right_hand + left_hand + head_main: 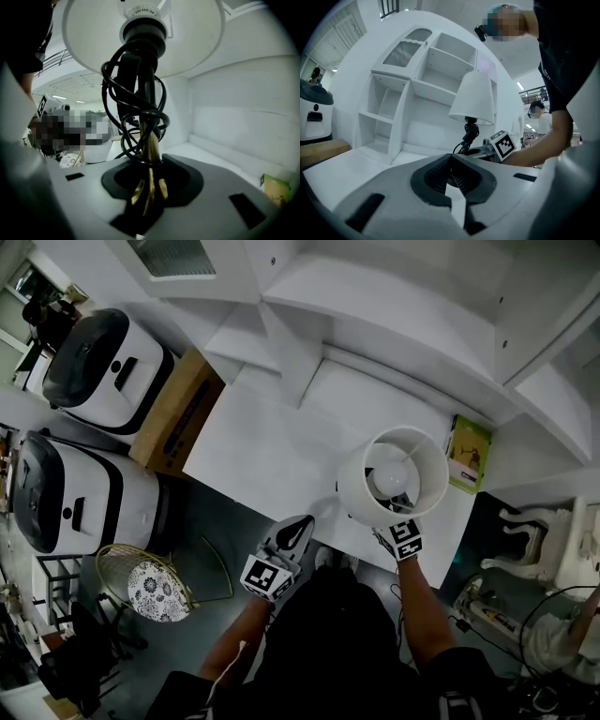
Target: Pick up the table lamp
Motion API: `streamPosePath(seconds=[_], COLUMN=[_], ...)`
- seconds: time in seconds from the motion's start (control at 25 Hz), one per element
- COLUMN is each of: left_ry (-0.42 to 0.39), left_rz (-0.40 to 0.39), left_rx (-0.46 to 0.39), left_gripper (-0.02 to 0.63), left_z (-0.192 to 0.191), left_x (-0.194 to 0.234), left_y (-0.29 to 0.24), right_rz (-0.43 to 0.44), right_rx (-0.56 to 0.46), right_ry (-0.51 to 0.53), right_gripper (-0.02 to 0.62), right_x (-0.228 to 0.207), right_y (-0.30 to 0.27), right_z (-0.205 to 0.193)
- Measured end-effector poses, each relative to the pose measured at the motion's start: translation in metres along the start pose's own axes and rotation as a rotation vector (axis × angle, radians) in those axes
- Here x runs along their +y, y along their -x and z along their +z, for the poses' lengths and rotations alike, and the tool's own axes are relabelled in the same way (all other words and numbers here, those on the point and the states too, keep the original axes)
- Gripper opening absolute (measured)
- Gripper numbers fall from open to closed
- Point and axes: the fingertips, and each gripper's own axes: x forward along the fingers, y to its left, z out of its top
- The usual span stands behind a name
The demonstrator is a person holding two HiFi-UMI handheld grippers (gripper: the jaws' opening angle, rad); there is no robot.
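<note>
The table lamp (pixel 394 474) has a white shade, a brass stem (pixel 149 154) and a black cord (pixel 136 93) wound around the stem. My right gripper (pixel 401 521) is shut on the lamp's brass stem low down, under the shade, and holds it upright over the front right of the white desk (pixel 272 446). In the right gripper view the stem runs down between the jaws of that gripper (pixel 149 187). The left gripper view shows the lamp (pixel 473 98) off to the right. My left gripper (pixel 292 532) is shut and empty at the desk's front edge, left of the lamp.
White shelving (pixel 417 93) rises behind the desk. A green booklet (pixel 469 454) lies at the desk's right end. A cardboard box (pixel 178 413) and two white-and-black appliances (pixel 103 357) stand to the left. A gold wire stool (pixel 155 587) is on the floor.
</note>
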Motion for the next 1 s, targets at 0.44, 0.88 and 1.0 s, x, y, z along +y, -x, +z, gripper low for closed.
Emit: streamPosePath(seconds=[0.44, 0.88, 1.0], left_ry=[-0.006, -0.033, -0.031], left_rz=[0.005, 0.012, 0.012], left_rx=[-0.029, -0.054, -0.047], left_gripper=[0.017, 0.017, 0.017], left_z=[0.017, 0.032, 0.031], left_x=[-0.012, -0.026, -0.028], left_y=[0.006, 0.006, 0.008], right_rz=[0.000, 0.017, 0.035], right_rx=[-0.010, 0.009, 0.023], right_ry=[0.008, 0.008, 0.004], right_gripper=[0.130, 0.130, 0.130], right_x=[0.013, 0.024, 0.032], right_y=[0.035, 0.069, 0.076], right_z=[0.024, 0.011, 0.009])
